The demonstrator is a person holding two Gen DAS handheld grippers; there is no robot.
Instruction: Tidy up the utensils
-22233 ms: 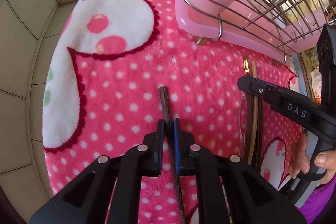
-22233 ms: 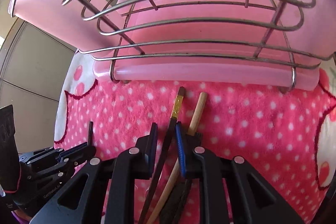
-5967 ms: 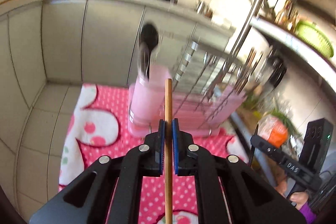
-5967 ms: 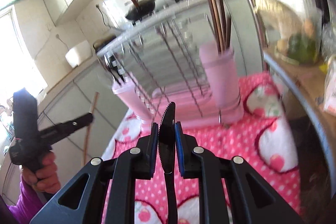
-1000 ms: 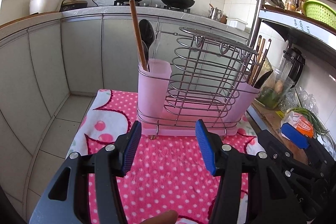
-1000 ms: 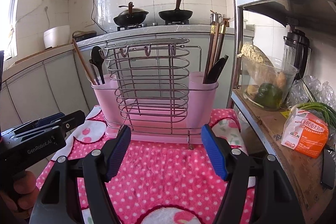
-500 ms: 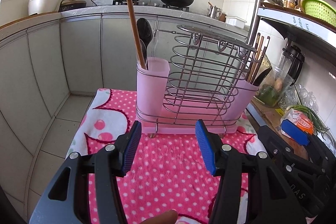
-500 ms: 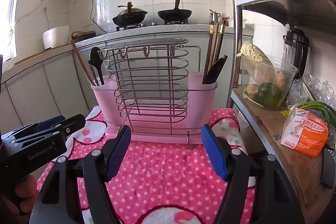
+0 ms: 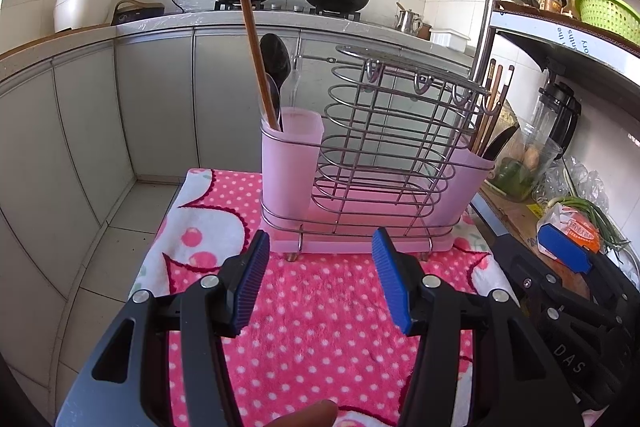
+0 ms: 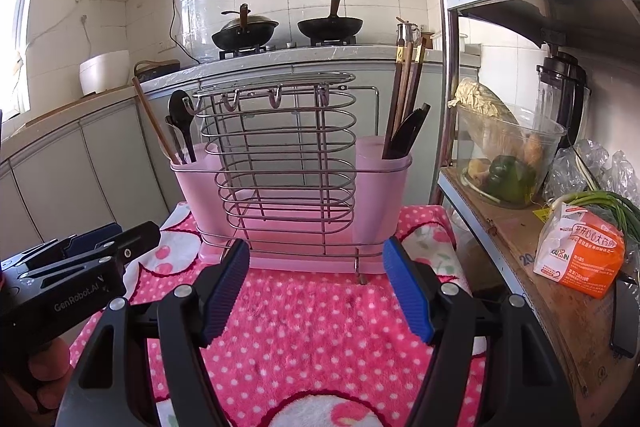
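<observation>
Hovering spread wide and empty, left gripper [image 9: 318, 281] and right gripper [image 10: 316, 291] face the pink plastic holder with wire rack [image 10: 288, 187]; chopsticks and spoons [image 10: 404, 107] stand inside, so sorting looks finished; next, just check the spotty pink cloth [image 10: 316, 323]

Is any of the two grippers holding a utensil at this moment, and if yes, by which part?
Nothing is held. The left gripper and the right gripper are both open, with only the pink dotted cloth visible between their fingers.
</observation>
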